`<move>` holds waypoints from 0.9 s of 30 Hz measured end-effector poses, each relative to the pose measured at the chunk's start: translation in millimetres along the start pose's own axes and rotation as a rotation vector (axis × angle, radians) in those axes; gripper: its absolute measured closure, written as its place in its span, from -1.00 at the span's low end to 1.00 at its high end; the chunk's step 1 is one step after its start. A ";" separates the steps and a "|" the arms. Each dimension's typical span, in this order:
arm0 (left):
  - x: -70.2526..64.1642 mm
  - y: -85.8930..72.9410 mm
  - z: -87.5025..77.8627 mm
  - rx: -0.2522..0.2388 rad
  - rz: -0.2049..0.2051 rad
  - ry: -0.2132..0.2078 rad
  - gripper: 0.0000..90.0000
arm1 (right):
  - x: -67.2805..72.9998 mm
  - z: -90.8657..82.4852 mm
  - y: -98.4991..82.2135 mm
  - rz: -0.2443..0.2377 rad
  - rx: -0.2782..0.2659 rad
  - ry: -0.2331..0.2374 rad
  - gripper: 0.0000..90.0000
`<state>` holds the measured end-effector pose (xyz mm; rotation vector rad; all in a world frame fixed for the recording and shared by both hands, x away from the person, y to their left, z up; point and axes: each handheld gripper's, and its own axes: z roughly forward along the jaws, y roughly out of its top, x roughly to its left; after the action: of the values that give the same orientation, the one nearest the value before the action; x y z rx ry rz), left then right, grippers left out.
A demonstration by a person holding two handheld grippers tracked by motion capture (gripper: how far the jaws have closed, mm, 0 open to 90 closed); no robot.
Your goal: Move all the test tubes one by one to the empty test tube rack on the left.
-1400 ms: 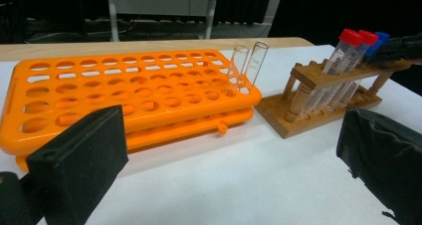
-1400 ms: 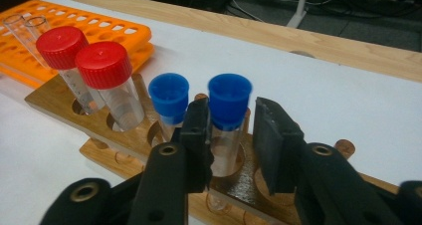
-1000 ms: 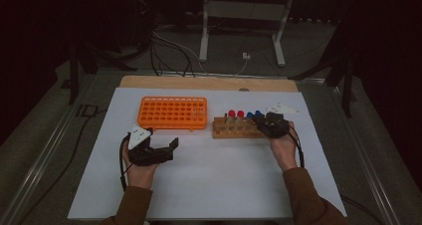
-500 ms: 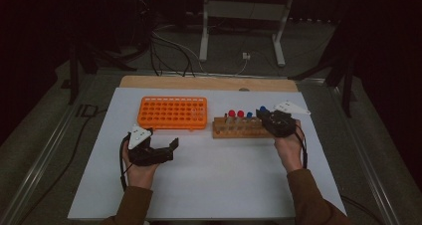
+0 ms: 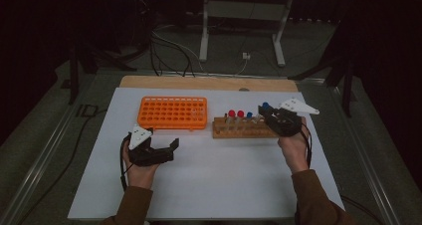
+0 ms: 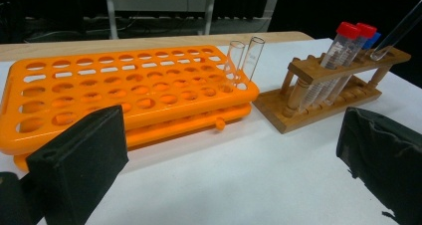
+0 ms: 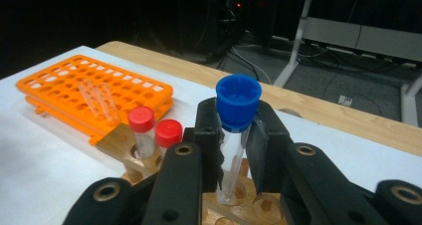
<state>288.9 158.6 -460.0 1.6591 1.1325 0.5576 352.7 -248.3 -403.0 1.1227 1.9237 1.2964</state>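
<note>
Now higher than before, right tool [image 7: 234,150] pinching blue-capped tube [image 7: 235,135] above wooden rack [image 5: 244,129]; left tool [image 5: 166,148] spread.

**Blue-capped tube in the claw**

A clear plastic tube with a blue screw cap [image 7: 238,101] is standing upright between the right gripper [image 7: 234,135] jaws, which are pinching its clear wall just under the cap. Its lower end is sitting in or just over a hole of the wooden rack [image 7: 119,140] directly below the claw; which, the views are not showing
</note>
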 end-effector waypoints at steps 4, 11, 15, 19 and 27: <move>-0.5 0.4 0.0 0.004 0.004 -0.004 -0.99 | 3.1 -6.2 -0.3 -0.010 -0.002 0.021 0.72; -1.7 0.4 -0.1 -0.001 0.007 -0.003 -0.99 | 8.2 -12.9 -5.6 -0.004 -0.008 0.051 0.72; -2.6 0.2 -0.2 -0.006 0.015 0.002 -0.99 | 11.9 -14.7 -10.9 0.003 -0.007 0.069 0.72; -5.1 -0.7 0.4 -0.011 0.023 0.001 -0.99 | 15.1 -15.6 -18.0 0.006 -0.001 0.087 0.72; -19.9 4.5 4.0 -0.014 0.051 -0.047 -0.93 | 24.9 -13.0 -30.7 0.017 0.031 0.134 0.72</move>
<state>284.9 139.0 -454.3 1.6847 1.0520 0.5551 319.8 -238.2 -426.4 1.0940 2.0413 1.3860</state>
